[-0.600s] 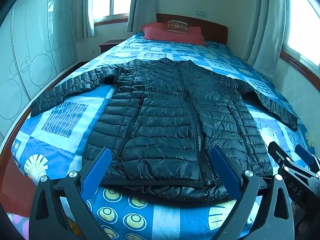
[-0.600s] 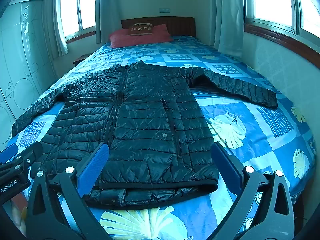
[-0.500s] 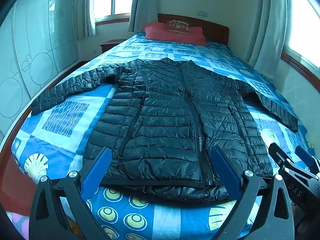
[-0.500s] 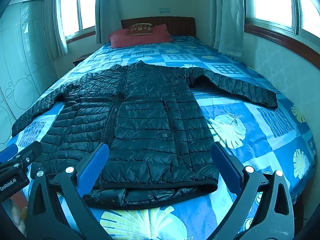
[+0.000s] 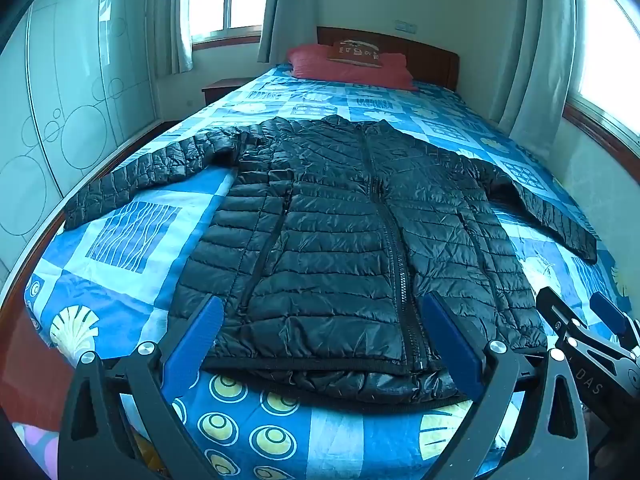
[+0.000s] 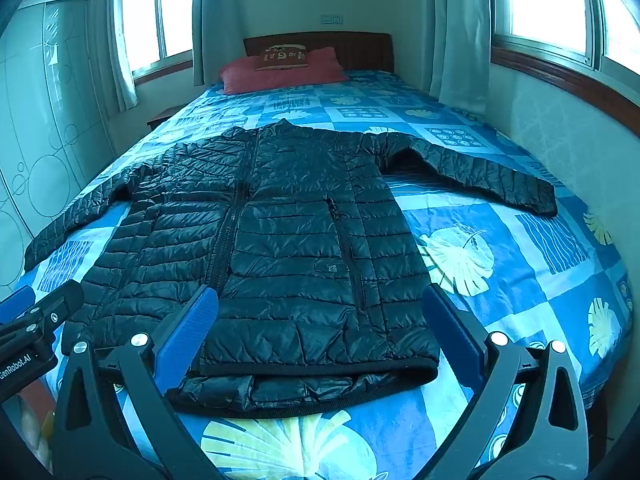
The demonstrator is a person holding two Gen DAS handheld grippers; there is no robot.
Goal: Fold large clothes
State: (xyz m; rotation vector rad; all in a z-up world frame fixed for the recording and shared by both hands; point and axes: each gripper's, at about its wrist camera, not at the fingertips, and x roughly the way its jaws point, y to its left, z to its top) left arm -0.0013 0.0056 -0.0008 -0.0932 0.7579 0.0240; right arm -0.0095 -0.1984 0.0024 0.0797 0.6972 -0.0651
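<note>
While both pairs of jaws gape fully and empty, the left gripper (image 5: 318, 344) and right gripper (image 6: 320, 334) have barely shifted. At frame centre, the black puffer jacket (image 5: 352, 240) lies flat and unfolded, so folding is unstarted.

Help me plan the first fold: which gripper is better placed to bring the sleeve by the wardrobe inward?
Probably left: the left gripper hangs open nearer that sleeve; the right gripper sits toward the jacket's other side.

Daylight pours through blown-out windows (image 6: 552, 4); cool blue cast, sharp focus, heavy fisheye bending, dark vignetted corners.
</note>
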